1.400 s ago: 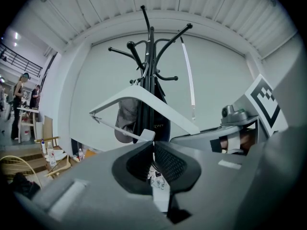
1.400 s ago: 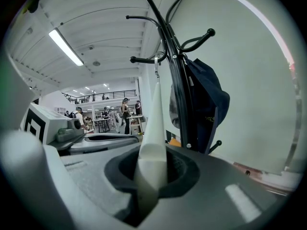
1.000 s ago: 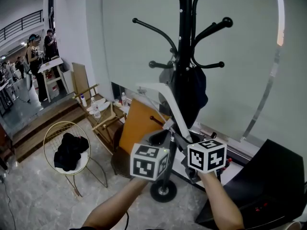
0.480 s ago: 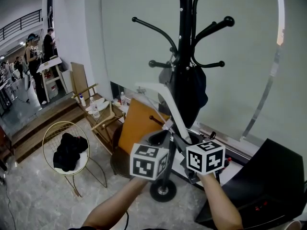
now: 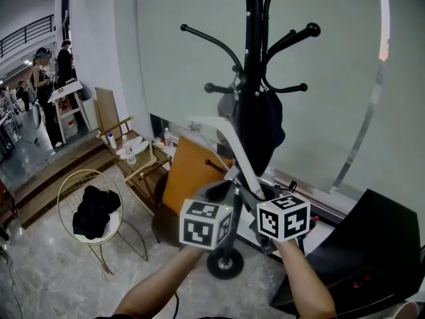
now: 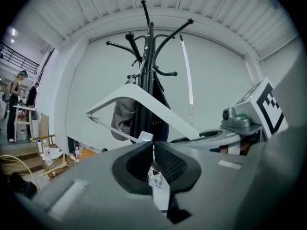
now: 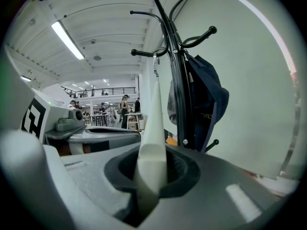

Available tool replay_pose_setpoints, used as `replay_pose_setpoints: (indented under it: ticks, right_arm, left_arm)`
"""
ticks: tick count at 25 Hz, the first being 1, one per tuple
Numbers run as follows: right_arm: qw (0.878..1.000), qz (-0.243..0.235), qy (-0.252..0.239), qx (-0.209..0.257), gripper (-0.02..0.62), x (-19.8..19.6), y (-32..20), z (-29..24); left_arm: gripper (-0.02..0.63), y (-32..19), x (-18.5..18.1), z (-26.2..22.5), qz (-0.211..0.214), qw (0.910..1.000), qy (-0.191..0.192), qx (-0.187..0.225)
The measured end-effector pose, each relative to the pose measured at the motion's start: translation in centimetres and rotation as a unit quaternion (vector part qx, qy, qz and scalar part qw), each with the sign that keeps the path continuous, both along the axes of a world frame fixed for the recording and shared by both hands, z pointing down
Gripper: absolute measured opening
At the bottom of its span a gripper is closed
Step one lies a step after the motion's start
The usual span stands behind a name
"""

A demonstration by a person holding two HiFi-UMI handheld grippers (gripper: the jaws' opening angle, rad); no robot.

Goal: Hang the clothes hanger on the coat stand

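The black coat stand (image 5: 254,58) rises just ahead of me, with knobbed pegs and a dark cap (image 5: 265,121) hung on it. Both grippers hold a white clothes hanger (image 5: 229,135) up against the stand. My right gripper (image 7: 152,162) is shut on the end of one hanger arm (image 7: 154,128). My left gripper (image 6: 153,145) is shut on the thin lower bar by its white end piece (image 6: 144,137). The hanger's wire hook (image 7: 156,66) reaches up beside a lower peg (image 7: 144,52). I cannot tell whether the hook rests on that peg. In the head view the two marker cubes sit side by side below the hanger.
The stand's round base (image 5: 226,263) is on the marble floor by my arms. An orange board (image 5: 189,175) and a wooden folding chair (image 5: 143,161) stand to the left behind it. A round wire chair with black clothes (image 5: 93,211) is further left. A black case (image 5: 372,244) is at right. People stand far left.
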State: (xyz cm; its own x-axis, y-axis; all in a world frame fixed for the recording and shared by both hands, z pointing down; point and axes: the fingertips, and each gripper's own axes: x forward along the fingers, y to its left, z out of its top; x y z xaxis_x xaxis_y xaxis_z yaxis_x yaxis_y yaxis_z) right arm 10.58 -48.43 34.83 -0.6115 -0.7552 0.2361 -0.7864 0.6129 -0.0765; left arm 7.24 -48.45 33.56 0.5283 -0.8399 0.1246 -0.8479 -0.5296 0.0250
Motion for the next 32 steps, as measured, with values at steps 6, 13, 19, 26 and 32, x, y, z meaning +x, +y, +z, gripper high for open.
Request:
replay_pose_setpoints:
  ticks: [6, 13, 19, 26, 32]
  right_arm:
    - [1.0, 0.005, 0.003, 0.0, 0.058, 0.1, 0.4, 0.0]
    - [1.0, 0.005, -0.004, 0.0, 0.063, -0.1, 0.9, -0.2]
    - [0.999, 0.025, -0.02, 0.023, 0.08, 0.5, 1.1, -1.0]
    - [0.999, 0.036, -0.022, 0.03, 0.094, 0.8, 1.7, -1.6]
    - [0.998, 0.042, -0.028, 0.039, 0.106, 0.7, 2.3, -2.2]
  left_arm:
    - [0.012, 0.5, -0.1, 0.0, 0.002, 1.0, 0.0, 0.0]
    - [0.012, 0.9, -0.2, 0.0, 0.005, 1.0, -0.001, -0.001]
    - [0.012, 1.2, -0.5, 0.2, 0.008, 1.0, 0.001, -0.002]
    - [0.012, 1.9, -0.5, 0.3, 0.014, 0.9999, 0.0, -0.005]
    - [0.012, 2.6, -0.7, -0.1, 0.018, 0.9998, 0.003, -0.001]
